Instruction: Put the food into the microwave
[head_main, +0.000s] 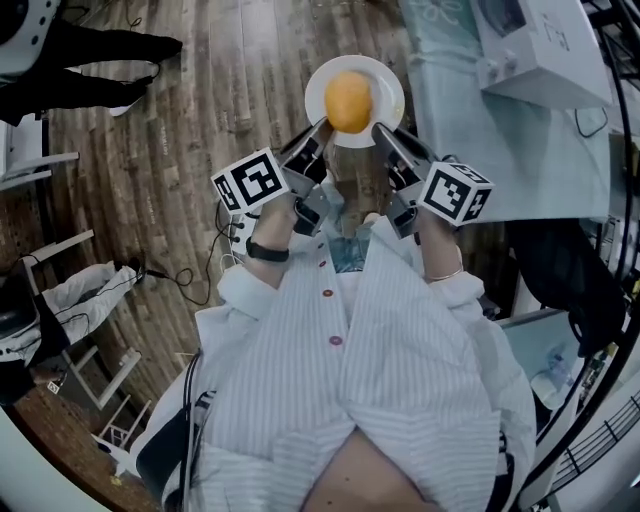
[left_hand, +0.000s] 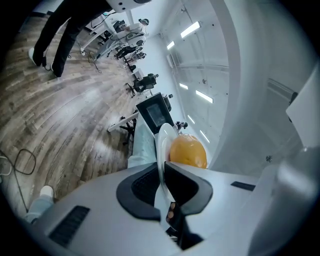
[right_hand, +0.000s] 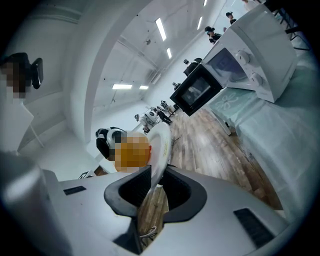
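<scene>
Food (head_main: 348, 101), a round orange lump, sits on a white plate (head_main: 391, 92) held in the air over the wooden floor (head_main: 200, 120). The left tool (head_main: 320, 130) pinches the plate's near-left rim, and the right tool (head_main: 381, 130) pinches its near-right rim. The microwave (head_main: 545, 45) stands well apart on the cloth-covered worktop (head_main: 460, 130).

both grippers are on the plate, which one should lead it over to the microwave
Right, probably. The microwave sits to the right of the plate, nearer the right gripper; the left gripper clamps the rim away from it.
</scene>
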